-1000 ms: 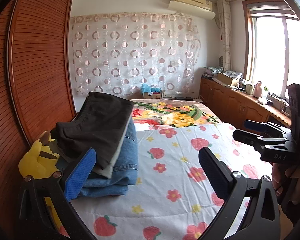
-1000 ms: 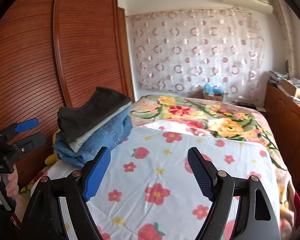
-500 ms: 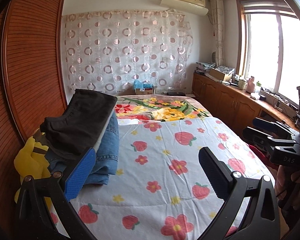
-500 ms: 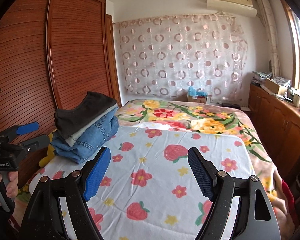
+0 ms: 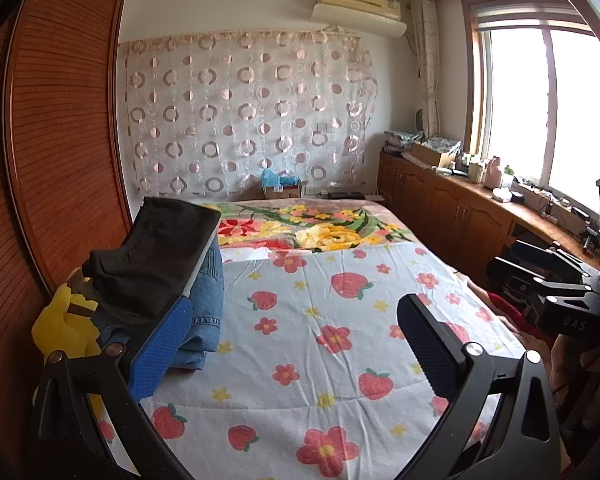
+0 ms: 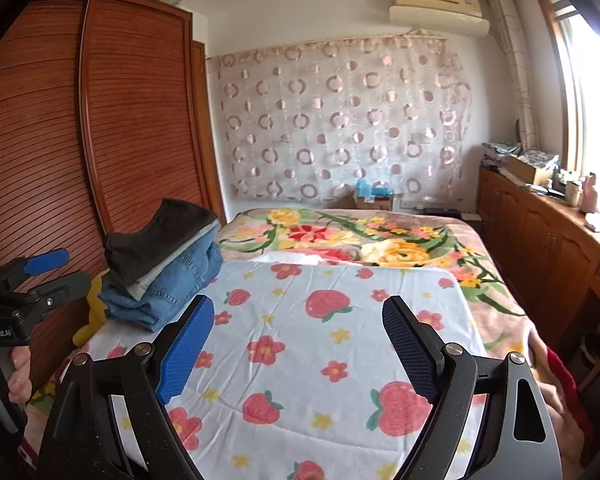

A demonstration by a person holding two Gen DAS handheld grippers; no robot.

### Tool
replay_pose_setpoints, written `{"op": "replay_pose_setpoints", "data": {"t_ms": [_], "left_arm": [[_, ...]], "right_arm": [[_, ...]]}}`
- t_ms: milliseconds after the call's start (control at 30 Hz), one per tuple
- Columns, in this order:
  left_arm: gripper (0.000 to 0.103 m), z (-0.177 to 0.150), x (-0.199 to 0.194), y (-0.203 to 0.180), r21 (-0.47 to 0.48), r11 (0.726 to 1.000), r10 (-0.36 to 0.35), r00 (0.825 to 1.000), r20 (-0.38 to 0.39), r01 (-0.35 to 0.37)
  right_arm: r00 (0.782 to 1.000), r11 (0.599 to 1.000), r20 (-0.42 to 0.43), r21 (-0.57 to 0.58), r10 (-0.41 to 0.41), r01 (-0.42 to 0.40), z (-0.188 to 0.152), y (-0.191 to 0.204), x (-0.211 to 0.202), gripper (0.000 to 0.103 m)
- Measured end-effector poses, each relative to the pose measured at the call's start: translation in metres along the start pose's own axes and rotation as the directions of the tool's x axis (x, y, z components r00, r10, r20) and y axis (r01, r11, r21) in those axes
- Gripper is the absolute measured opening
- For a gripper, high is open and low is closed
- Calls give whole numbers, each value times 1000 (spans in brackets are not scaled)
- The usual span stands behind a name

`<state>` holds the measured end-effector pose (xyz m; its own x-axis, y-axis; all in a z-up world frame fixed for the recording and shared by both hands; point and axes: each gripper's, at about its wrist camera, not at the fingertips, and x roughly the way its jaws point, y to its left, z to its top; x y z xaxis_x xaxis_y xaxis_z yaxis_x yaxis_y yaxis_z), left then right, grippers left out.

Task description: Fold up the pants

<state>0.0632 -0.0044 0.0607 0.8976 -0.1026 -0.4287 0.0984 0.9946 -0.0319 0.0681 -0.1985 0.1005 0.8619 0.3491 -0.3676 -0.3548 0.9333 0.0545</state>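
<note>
A stack of folded pants (image 5: 160,256) lies on the left side of the bed: a black pair on top, a pale layer under it, blue jeans (image 6: 180,280) at the bottom. My left gripper (image 5: 296,308) hangs open over the strawberry sheet (image 5: 340,300), to the right of the stack, holding nothing. My right gripper (image 6: 299,304) is also over the sheet; its jaws are opening with nothing between them. Each gripper shows at the edge of the other's view: the left gripper (image 6: 70,269) in a hand, the right gripper (image 5: 504,258).
A slatted wooden wardrobe (image 6: 100,140) runs along the bed's left side, with a yellow plush toy (image 5: 60,328) wedged beside the stack. A floral blanket (image 6: 380,240) covers the far end. Wooden cabinets (image 5: 440,216) with clutter on top stand under the window on the right.
Both views have drawn back and swung right, so the stack sits further left and further off. The right jaws stand slightly wider. Nothing was taken hold of.
</note>
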Motion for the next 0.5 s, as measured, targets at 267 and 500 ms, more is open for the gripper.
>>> {"op": "replay_pose_setpoints", "data": {"t_ms": [267, 500], "left_arm": [[103, 8, -18, -7, 5, 1000, -6, 999, 33, 6], [103, 15, -29, -11, 11, 1000, -8, 998, 56, 7]], "right_arm": [[998, 999, 55, 12, -30, 30, -3, 8, -17, 87], [994, 998, 97, 6, -55, 55, -9, 13, -29, 88]]}}
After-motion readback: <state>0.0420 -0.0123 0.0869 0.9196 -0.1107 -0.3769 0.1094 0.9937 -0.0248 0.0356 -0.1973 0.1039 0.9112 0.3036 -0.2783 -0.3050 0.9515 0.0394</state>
